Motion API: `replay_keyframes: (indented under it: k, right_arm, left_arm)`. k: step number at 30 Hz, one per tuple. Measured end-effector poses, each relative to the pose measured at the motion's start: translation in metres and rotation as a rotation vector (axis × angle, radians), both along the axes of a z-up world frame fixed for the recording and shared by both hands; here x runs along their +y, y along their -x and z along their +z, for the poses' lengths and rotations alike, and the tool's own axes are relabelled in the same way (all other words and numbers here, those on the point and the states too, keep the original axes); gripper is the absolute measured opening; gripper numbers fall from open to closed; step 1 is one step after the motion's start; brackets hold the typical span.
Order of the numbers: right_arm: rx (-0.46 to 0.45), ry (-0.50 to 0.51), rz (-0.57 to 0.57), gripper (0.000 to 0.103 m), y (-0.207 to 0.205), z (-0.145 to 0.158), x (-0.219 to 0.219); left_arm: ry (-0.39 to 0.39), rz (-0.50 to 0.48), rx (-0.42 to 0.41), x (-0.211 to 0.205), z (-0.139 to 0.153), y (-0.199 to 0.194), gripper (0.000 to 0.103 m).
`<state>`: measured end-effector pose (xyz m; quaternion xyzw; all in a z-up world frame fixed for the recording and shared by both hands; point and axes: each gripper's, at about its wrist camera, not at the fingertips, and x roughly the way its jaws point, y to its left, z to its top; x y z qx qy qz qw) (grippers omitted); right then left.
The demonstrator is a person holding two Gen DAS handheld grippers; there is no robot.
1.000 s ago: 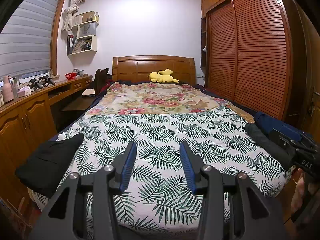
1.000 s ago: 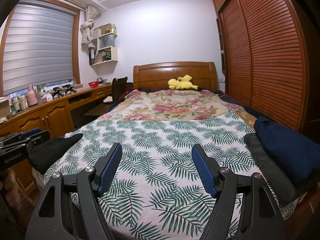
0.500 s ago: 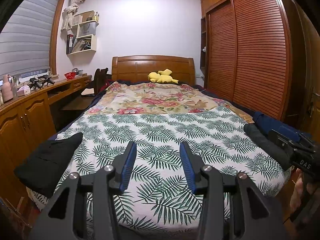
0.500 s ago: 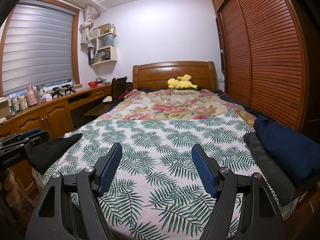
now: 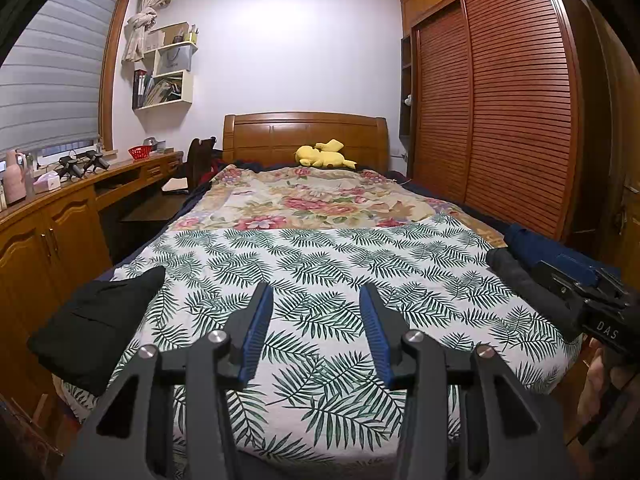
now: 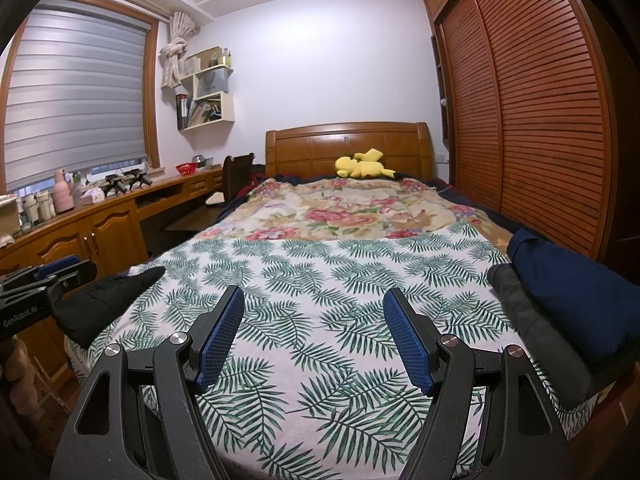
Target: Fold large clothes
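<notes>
Folded clothes at the bed's edges, both grippers empty above its foot.

Black garment (image 5: 100, 320) lies left; grey garment (image 6: 532, 320) and navy garment (image 6: 580, 304) lie right. Left gripper (image 5: 316, 320) and right gripper (image 6: 314, 320) hover released, tilted slightly downward over the leaf-print sheet (image 5: 320, 264).

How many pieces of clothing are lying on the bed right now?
3: a black garment at the near left edge, and a grey garment beside a navy garment at the near right edge. Others may be hidden.

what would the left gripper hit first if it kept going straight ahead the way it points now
Most likely the palm-leaf bedspread. The left gripper tilts slightly down over the bed with open, empty jaws and nothing in front. The exact touchdown spot is uncertain through the fisheye.
</notes>
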<state>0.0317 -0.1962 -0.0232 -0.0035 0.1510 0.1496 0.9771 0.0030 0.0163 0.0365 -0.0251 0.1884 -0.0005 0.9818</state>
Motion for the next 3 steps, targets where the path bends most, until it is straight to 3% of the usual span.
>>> replay_keyframes:
  k: [3]
  right_arm:
    - [0.002, -0.001, 0.0, 0.074, -0.0002, 0.0, -0.0001]
  left_arm:
    - [-0.002, 0.0, 0.0, -0.0003, 0.0, 0.0001, 0.044]
